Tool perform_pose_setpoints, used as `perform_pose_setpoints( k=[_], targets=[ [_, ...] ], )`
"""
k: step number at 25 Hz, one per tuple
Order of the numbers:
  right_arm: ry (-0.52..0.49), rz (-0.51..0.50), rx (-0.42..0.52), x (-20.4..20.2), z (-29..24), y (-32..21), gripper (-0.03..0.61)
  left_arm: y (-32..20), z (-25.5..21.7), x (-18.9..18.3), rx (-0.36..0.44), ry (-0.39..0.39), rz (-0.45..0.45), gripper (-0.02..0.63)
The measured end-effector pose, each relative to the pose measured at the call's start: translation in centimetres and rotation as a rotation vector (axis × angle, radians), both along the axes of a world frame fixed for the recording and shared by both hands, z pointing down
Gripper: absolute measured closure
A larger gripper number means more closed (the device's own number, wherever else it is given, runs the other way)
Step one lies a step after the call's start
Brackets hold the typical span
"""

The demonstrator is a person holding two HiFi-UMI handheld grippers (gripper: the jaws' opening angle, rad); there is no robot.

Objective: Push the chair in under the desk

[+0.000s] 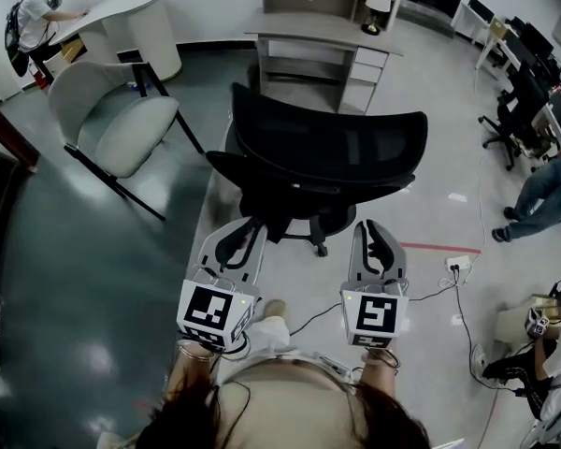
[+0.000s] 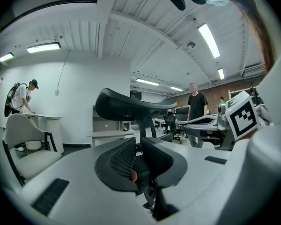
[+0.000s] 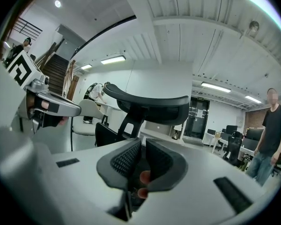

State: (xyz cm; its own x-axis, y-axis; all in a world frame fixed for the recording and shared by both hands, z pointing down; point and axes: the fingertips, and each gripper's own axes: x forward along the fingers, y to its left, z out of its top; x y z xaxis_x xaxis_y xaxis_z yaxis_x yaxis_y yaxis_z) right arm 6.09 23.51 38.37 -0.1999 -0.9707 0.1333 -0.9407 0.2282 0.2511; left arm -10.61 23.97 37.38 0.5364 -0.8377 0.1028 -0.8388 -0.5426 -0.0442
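An open-plan office under strip lighting, its floor split between dark grey-green and pale polished sections — a black mesh office chair [image 1: 327, 152] stands at the centre, its back turned to the person wearing the camera. It sits on the near side of a grey worktop [image 1: 309, 28] with drawers, where a small white-shaded lamp [image 1: 379, 3] stands at the right end; the seat is not under the worktop.

The left hand-held gripper [image 1: 243, 237] and the right hand-held gripper [image 1: 374, 237] are held side by side, roughly level, just behind the chair's backrest and below its upper edge. Both have their ribbed jaws pressed together with nothing between them. Whether either tip touches the chair cannot be told. In each gripper view the curved top of the backrest rises just ahead of the closed jaws.

To the left, a white tub chair [image 1: 112, 120] on black legs stands apart from the office chair. Beyond it a person with a backpack [image 1: 33, 17] leans on a curved white counter [image 1: 131, 17]. A red line [image 1: 439, 248] crosses the pale floor at right, close to a power strip [image 1: 458, 265] and its trailing cable. A person in a black shirt [image 2: 196, 107] stands farther off — among the rows of workstations.
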Motion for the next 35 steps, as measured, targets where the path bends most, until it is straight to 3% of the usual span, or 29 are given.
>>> perform_pose_setpoints(
  k=[8,22,31,35],
  targets=[
    [0.07,0.05,-0.029,0.8,0.9,-2.5,0.547,-3.3,1.0,-1.7,-0.002,-0.051,-0.01,0.584],
    [0.207,0.098,-0.102,0.9,3.1,-4.7,0.463,-6.6,2.2,-2.0,-0.008,-0.167,0.029,0.534],
    [0.289,0.065,-0.118,1.6,4.2,-6.4,0.415,-8.3,2.9,-1.6,0.013,-0.265,-0.009,0.509],
    [0.332,0.029,-0.129,1.3,4.7,-7.4,0.389,-9.0,3.1,-1.8,0.013,-0.273,-0.041,0.503]
  ],
)
